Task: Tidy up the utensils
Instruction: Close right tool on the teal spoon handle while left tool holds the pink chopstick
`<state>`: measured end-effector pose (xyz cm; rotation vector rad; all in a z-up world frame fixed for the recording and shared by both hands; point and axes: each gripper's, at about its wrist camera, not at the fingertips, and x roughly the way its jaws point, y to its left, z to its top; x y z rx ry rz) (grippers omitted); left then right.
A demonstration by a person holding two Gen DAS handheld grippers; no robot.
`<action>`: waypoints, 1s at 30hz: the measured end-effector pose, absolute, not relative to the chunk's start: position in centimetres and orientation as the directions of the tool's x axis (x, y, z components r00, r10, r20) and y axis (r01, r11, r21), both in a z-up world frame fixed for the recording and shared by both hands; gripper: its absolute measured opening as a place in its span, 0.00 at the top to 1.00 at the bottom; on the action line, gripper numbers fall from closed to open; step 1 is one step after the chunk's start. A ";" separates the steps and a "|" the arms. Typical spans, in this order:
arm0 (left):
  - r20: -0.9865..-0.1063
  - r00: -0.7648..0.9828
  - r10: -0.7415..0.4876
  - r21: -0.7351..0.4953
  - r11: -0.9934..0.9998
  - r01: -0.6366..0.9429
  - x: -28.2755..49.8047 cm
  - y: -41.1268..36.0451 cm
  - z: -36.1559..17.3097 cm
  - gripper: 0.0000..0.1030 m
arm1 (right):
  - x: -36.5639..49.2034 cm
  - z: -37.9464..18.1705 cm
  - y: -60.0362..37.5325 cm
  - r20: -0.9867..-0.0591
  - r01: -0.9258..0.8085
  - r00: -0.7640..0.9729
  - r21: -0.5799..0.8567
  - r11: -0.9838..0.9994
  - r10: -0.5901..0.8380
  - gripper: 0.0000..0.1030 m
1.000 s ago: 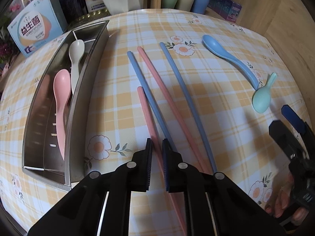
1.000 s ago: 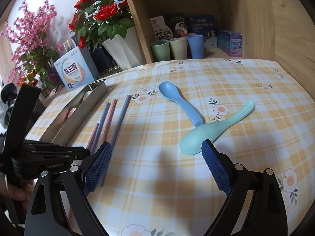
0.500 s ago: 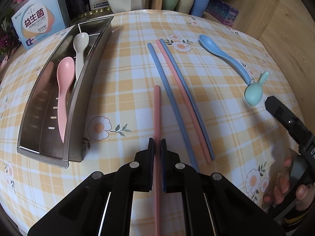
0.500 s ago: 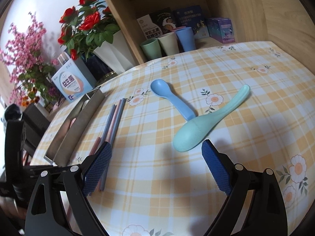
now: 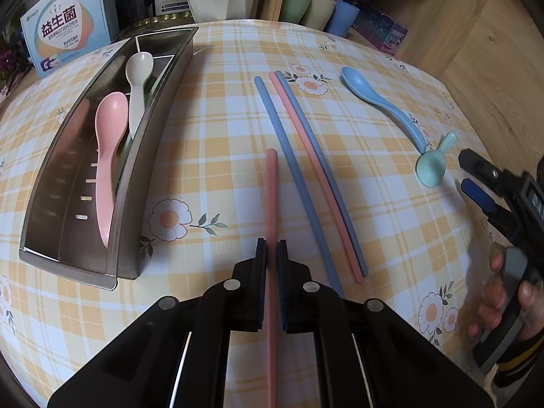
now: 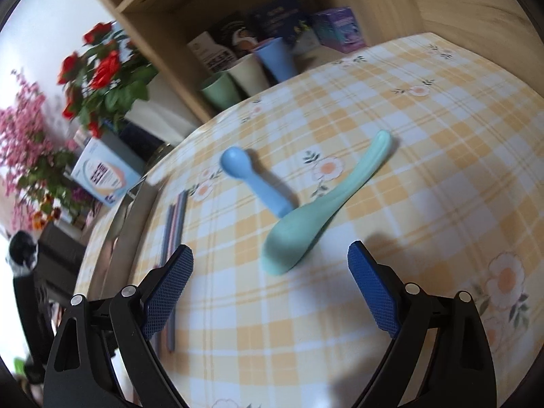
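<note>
My left gripper (image 5: pixel 271 250) is shut on a pink chopstick (image 5: pixel 271 187) and holds it above the checked tablecloth, pointing away from me. A blue chopstick (image 5: pixel 292 170), a pink chopstick (image 5: pixel 312 170) and a grey-blue chopstick (image 5: pixel 323 166) lie side by side to its right. A steel utensil tray (image 5: pixel 149 129) at the left holds a pink spoon (image 5: pixel 107 149) and a white spoon (image 5: pixel 137 81). My right gripper (image 6: pixel 268 272) is open, just short of a mint spoon (image 6: pixel 312 210). A blue spoon (image 6: pixel 251 180) lies beyond it.
Three cups (image 5: pixel 318 10) stand at the back in a wooden shelf, with small boxes (image 5: pixel 384 30) beside them. A white-and-blue box (image 5: pixel 64 30) and a flower vase (image 6: pixel 98 78) stand behind the tray. The right gripper also shows in the left wrist view (image 5: pixel 476 183).
My left gripper closed on the pink chopstick and lifted it, turning it straight ahead. My right gripper moved closer to the mint spoon and tilted.
</note>
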<state>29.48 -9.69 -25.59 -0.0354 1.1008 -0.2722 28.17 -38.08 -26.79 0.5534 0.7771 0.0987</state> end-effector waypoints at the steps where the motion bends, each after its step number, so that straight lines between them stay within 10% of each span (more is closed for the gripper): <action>1: -0.873 0.423 -0.241 -0.171 0.965 0.198 29.5 -9.6 -25.6 0.94 | 28.6 -26.7 -38.3 -0.651 0.126 0.709 0.497 0.859 0.273 0.17; 15: -0.857 0.420 -0.298 -0.232 0.951 0.202 29.6 -8.7 -25.7 0.94 | 33.4 -27.6 -34.8 -0.811 0.145 0.584 0.151 0.978 0.039 0.32; 22: -0.851 0.419 -0.317 -0.250 0.946 0.208 29.5 -8.4 -25.8 0.94 | 33.5 -27.4 -35.0 -0.817 0.159 0.577 0.142 0.977 0.025 0.88; 30: -0.847 0.417 -0.330 -0.262 0.941 0.212 29.5 -8.3 -25.8 0.94 | 30.9 -26.0 -34.6 -0.774 0.093 0.623 0.220 0.971 0.116 0.90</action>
